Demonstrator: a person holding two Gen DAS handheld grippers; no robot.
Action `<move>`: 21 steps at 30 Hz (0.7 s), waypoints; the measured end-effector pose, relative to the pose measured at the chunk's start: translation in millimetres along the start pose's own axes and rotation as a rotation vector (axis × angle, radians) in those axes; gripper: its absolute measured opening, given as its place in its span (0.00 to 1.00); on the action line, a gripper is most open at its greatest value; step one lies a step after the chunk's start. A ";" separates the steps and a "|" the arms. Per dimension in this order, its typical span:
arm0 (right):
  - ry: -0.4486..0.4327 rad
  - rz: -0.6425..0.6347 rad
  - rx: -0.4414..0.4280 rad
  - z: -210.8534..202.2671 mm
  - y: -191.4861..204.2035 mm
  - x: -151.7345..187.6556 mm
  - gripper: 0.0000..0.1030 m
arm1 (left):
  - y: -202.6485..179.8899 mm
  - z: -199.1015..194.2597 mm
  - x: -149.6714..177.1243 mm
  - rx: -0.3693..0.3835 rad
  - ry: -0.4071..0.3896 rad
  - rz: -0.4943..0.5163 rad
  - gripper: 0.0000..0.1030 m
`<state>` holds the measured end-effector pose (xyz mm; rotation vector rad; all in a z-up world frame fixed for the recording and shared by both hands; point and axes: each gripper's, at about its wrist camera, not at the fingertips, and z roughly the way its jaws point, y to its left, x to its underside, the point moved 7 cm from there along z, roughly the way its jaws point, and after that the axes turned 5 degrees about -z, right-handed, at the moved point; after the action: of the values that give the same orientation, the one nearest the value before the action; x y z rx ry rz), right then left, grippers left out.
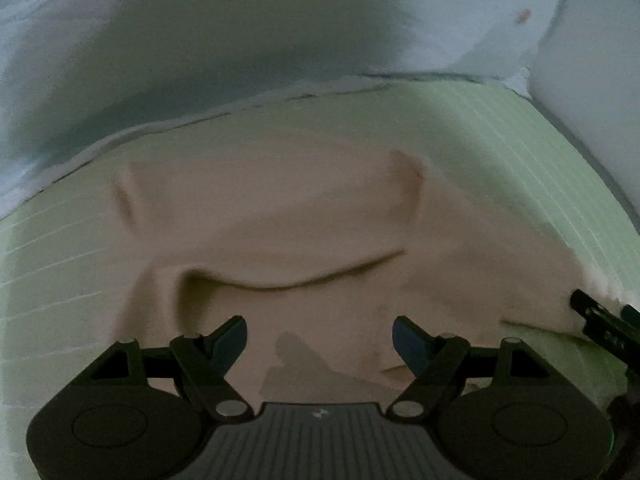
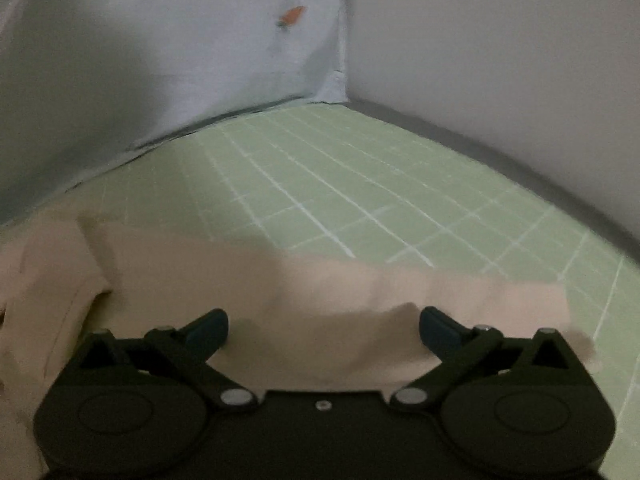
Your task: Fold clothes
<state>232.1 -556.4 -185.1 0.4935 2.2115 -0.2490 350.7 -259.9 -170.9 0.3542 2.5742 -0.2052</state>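
Observation:
A beige garment lies rumpled on a green grid mat, with a long crease across its middle and raised folds at both sides. My left gripper hovers over its near part, jaws open, with only cloth lying flat below them. A black finger of the right gripper shows at the garment's right edge. In the right wrist view the beige garment forms a long folded band across the mat. My right gripper stands wide open just above that band, and its pads press on nothing.
A pale blue cloth backdrop with a small orange mark hangs along the mat's far edge. A white wall bounds the right side. Bare green mat stretches beyond the garment toward that corner.

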 end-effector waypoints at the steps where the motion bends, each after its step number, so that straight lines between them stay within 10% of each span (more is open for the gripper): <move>1: -0.001 -0.013 0.005 0.7 -0.2 0.7 1.00 | -4.6 2.3 1.0 0.008 0.005 0.013 0.78; 4: -0.003 -0.053 0.026 3.3 5.8 0.1 1.00 | -18.2 8.4 4.8 0.031 0.019 0.050 0.70; 9: -0.005 -0.054 0.017 6.1 9.3 -0.7 1.00 | -32.5 14.3 15.2 0.064 0.035 0.116 0.06; 21: -0.006 -0.051 0.020 6.8 11.0 -0.1 1.00 | -7.4 -20.5 40.4 0.142 0.024 -0.138 0.02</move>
<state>241.6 -548.8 -189.5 0.4476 2.2192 -0.2998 305.2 -254.1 -174.1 0.2308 2.6163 -0.4372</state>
